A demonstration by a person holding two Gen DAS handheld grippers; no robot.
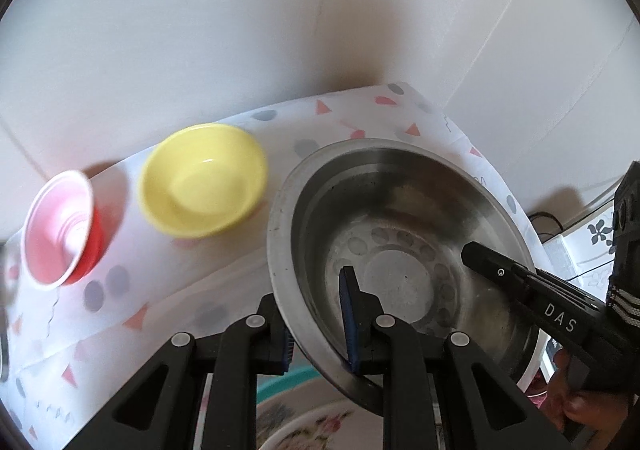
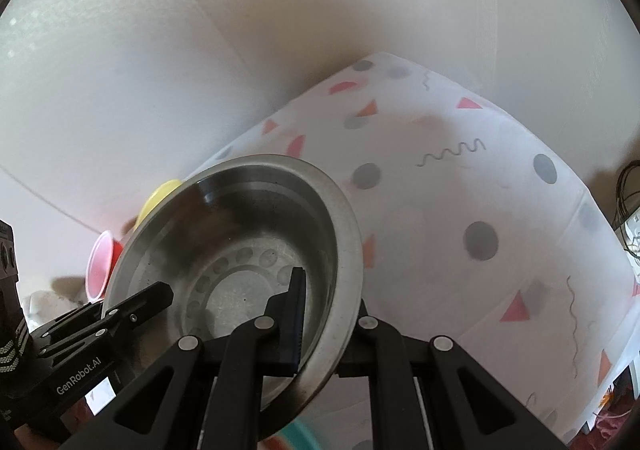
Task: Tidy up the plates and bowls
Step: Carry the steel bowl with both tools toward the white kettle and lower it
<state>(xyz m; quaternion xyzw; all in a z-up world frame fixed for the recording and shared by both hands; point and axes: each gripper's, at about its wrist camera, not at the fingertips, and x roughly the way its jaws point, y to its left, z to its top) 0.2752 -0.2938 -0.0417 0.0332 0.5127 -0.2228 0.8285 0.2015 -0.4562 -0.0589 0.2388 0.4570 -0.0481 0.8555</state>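
Both grippers hold a large steel bowl (image 1: 400, 209) tilted above the table. My left gripper (image 1: 316, 334) is shut on its near-left rim, one blue pad inside and one outside. The right gripper (image 2: 328, 322) is shut on the opposite rim of the steel bowl (image 2: 248, 217), with its inner finger (image 2: 294, 314) against the wall. Each view shows the other gripper reaching into the bowl from the side: the right gripper (image 1: 500, 270) and the left gripper (image 2: 140, 306). Beyond the steel bowl, a yellow bowl (image 1: 202, 179) sits on the table.
A red cup (image 1: 60, 228) with a white inside lies on its side left of the yellow bowl. The table wears a white cloth (image 2: 460, 177) with grey dots and pink triangles. A floral plate with a teal rim (image 1: 304, 422) lies below the grippers. White walls stand close behind.
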